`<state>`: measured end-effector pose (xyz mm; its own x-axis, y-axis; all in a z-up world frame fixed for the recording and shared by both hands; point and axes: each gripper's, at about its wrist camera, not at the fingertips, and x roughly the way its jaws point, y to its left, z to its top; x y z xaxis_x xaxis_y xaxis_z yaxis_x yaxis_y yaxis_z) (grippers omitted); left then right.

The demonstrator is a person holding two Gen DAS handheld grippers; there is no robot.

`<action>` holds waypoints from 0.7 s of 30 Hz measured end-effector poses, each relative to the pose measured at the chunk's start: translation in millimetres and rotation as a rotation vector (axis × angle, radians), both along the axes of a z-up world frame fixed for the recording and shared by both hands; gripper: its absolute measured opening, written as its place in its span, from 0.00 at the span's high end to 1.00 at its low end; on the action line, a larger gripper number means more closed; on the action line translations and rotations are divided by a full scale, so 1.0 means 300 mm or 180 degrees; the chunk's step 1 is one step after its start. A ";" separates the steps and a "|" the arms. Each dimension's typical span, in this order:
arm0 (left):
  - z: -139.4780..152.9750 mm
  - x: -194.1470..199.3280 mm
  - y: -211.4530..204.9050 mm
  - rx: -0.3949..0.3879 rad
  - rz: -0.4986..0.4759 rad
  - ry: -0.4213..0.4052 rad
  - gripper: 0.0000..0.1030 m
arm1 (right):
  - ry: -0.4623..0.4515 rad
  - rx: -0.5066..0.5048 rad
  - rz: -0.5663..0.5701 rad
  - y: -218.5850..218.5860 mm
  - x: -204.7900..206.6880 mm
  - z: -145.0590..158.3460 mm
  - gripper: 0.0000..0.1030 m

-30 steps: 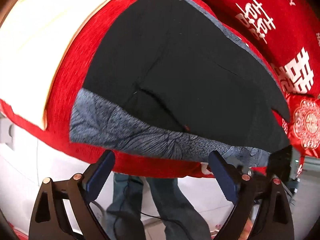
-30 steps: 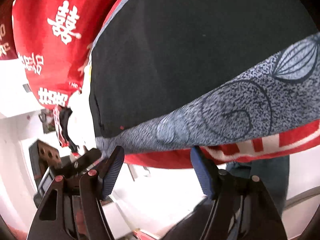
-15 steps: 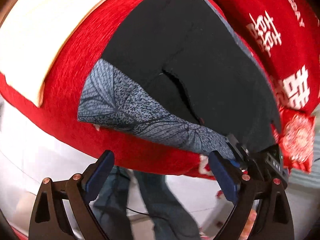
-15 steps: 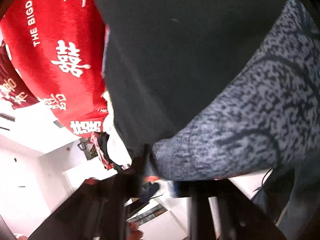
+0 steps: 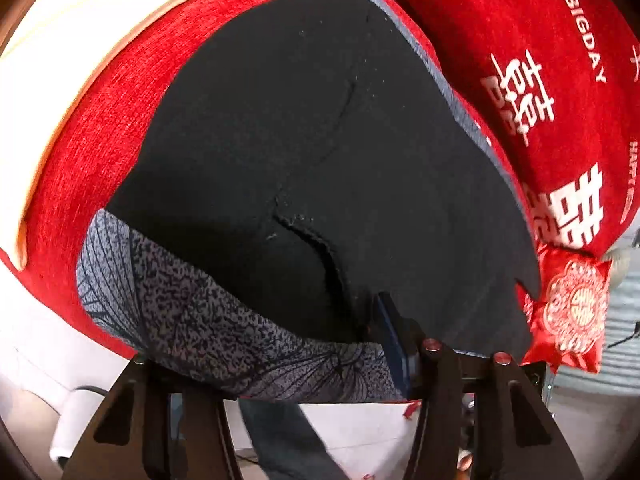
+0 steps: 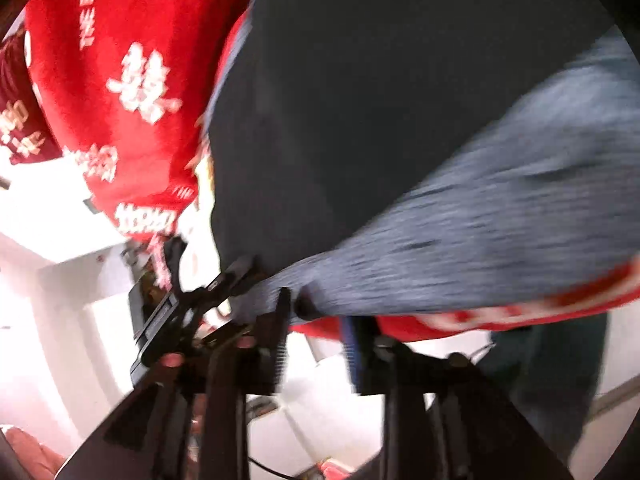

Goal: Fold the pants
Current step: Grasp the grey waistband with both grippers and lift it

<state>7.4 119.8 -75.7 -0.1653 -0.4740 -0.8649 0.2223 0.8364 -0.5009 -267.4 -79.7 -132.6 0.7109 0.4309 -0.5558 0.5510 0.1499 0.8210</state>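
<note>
Ahead of both grippers, black pants (image 5: 320,152) spread flat on a red cover (image 5: 100,128), grey patterned waistband (image 5: 208,320) nearest. At the left gripper (image 5: 276,364), jaws closing with waistband between; right finger (image 5: 390,340) against the cloth, left finger hidden beneath it, so grip unclear. At the right gripper (image 6: 316,344), blurred, jaws opening, a gap visible, waistband corner (image 6: 288,288) just above the fingertips. Beyond the pants, red pillows (image 5: 540,60) with white characters.
</note>
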 end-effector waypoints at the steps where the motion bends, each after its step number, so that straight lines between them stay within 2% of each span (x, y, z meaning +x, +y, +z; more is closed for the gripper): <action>1: 0.003 -0.003 -0.004 0.0018 -0.0039 -0.0006 0.47 | 0.0038 -0.0031 -0.0069 -0.016 -0.031 -0.003 0.58; 2: 0.004 -0.004 -0.004 0.0025 -0.0078 -0.0008 0.47 | 0.0088 -0.0064 -0.0166 -0.037 -0.079 -0.009 0.55; 5: 0.013 -0.011 -0.003 0.0053 -0.0230 -0.0054 0.47 | 0.0119 0.0018 -0.0398 -0.079 -0.157 -0.043 0.54; 9: 0.003 -0.013 -0.005 0.0125 -0.0340 -0.0072 0.47 | -0.0287 0.0356 -0.0941 -0.132 -0.250 -0.107 0.55; 10: -0.001 -0.012 -0.007 0.0140 -0.0349 -0.0073 0.52 | -0.0352 0.0492 -0.1081 -0.137 -0.261 -0.122 0.61; 11: -0.005 -0.012 -0.011 0.0150 -0.0364 -0.0068 0.63 | -0.0343 0.0534 -0.1172 -0.138 -0.269 -0.124 0.86; 12: -0.006 -0.010 -0.012 0.0178 -0.0364 -0.0053 0.68 | -0.0308 0.0542 -0.1241 -0.141 -0.276 -0.118 0.92; 13: 0.000 -0.006 -0.010 0.0234 -0.0339 -0.0040 0.76 | -0.0234 0.0509 -0.1261 -0.145 -0.278 -0.096 0.93; 16: 0.060 0.006 -0.013 0.0247 -0.0266 -0.0024 0.77 | -0.0193 0.0263 -0.1098 -0.183 -0.238 0.032 0.94; 21: 0.251 0.063 -0.110 0.0145 -0.0195 -0.0278 0.77 | -0.0336 -0.0256 -0.0435 -0.373 -0.069 0.322 0.94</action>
